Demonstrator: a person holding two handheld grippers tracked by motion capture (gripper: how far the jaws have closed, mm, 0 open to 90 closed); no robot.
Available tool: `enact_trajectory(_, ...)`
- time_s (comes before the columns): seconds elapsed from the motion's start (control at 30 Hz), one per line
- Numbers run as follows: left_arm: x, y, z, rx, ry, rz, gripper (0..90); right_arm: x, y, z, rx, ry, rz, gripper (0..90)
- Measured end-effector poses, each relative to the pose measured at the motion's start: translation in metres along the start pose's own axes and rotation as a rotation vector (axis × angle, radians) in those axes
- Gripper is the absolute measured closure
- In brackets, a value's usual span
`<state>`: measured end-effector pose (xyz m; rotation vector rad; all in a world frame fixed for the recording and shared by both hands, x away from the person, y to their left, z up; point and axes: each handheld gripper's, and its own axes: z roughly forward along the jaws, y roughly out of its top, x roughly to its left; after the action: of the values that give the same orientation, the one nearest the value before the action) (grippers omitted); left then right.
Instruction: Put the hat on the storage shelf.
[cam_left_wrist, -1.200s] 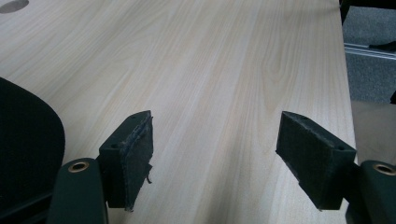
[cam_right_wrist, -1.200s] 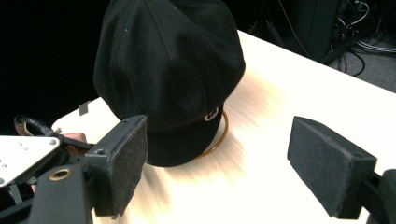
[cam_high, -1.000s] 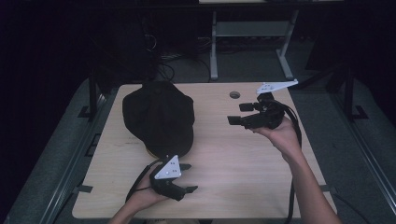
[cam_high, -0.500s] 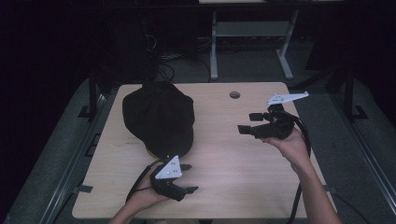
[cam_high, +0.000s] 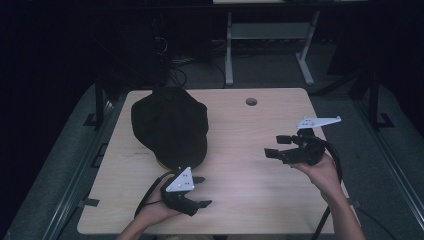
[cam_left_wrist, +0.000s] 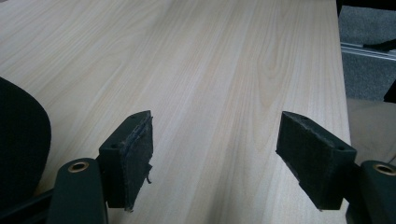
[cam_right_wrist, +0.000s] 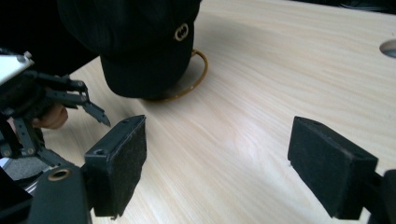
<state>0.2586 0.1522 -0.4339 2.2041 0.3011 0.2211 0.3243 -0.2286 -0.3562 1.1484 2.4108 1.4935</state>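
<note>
My right gripper (cam_high: 274, 146) is spread and empty at 3 o'clock; left gripper (cam_high: 201, 191) likewise at 6. Black soft fabric cap (cam_high: 170, 126) sits at 10 o'clock on the pale wooden table (cam_high: 250, 190). Probably light and floppy; I'd pinch the brim edge.

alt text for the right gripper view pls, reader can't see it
The right gripper is open, its two black padded jaws spread wide over a light wooden table with nothing between them. Beyond them lies a black cap with a small round metal emblem; at the left edge is the left gripper.
</note>
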Motion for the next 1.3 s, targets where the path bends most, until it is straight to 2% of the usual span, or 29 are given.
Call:
enact_trajectory(0.43,0.0,-0.001,0.001,0.0,0.001,0.0,26.9,0.001,-0.031,-0.011,0.005,-0.022,0.015,19.3)
enact_trajectory(0.57,-0.001,-0.001,0.001,0.008,-0.001,-0.002,26.9,0.002,-0.042,-0.013,0.0,-0.026,0.033,19.2)
enact_trajectory(0.8,0.0,-0.002,0.0,0.008,0.0,-0.002,26.9,0.002,-0.057,-0.016,0.017,-0.029,0.046,18.5)
enact_trajectory(1.3,0.002,-0.003,-0.003,0.002,0.003,-0.013,26.8,0.011,-0.094,-0.023,0.034,-0.038,0.071,18.5)
